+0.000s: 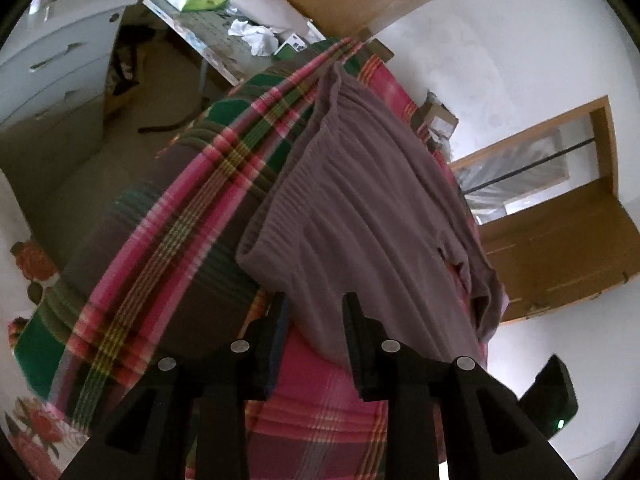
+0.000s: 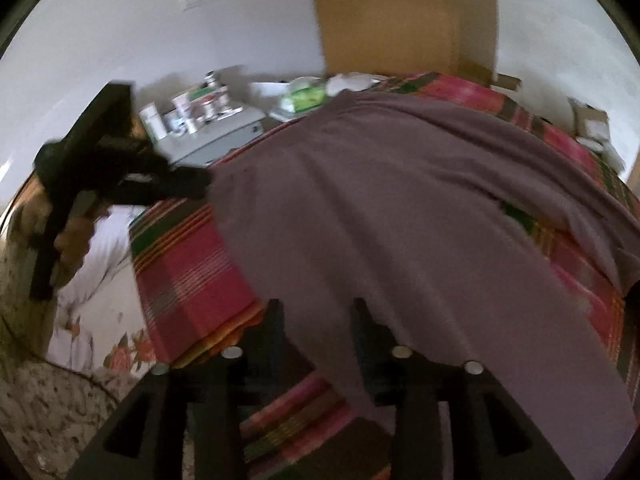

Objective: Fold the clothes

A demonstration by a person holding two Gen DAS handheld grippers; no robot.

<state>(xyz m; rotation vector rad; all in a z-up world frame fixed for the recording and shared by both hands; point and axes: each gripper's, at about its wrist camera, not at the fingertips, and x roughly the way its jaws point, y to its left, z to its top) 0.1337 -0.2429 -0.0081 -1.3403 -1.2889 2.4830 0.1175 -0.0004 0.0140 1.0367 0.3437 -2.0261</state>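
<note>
While the garment [image 1: 360, 184] is lying spread across the plaid blanket [image 1: 168, 240], both grippers are hovering at its near edge. In the left wrist view, the left gripper [image 1: 314, 304] is holding its fingers apart, with a mauve hem hanging in the gap between them; the fingers are not clamping the cloth. A gathered, ribbed band of the garment is facing the left side of this view, and the fabric is running away toward the far end of the bed. A black device [image 1: 554, 396] with a green light is sitting at the lower right.

In the right wrist view, the right gripper [image 2: 316, 308] is likewise standing with its fingers apart, and the garment [image 2: 380, 208] is passing between and beyond them without being pinched. The fabric is covering most of the blanket [image 2: 184, 268] and is trailing off toward the lower right. The left gripper [image 2: 172, 184] is appearing at the garment's left corner; whether it is touching the cloth there cannot be told, as the view is blurred.

A floral sheet [image 2: 100, 280] is showing beside the blanket, and a cluttered cabinet [image 2: 216, 132] is standing beyond the bed.
</note>
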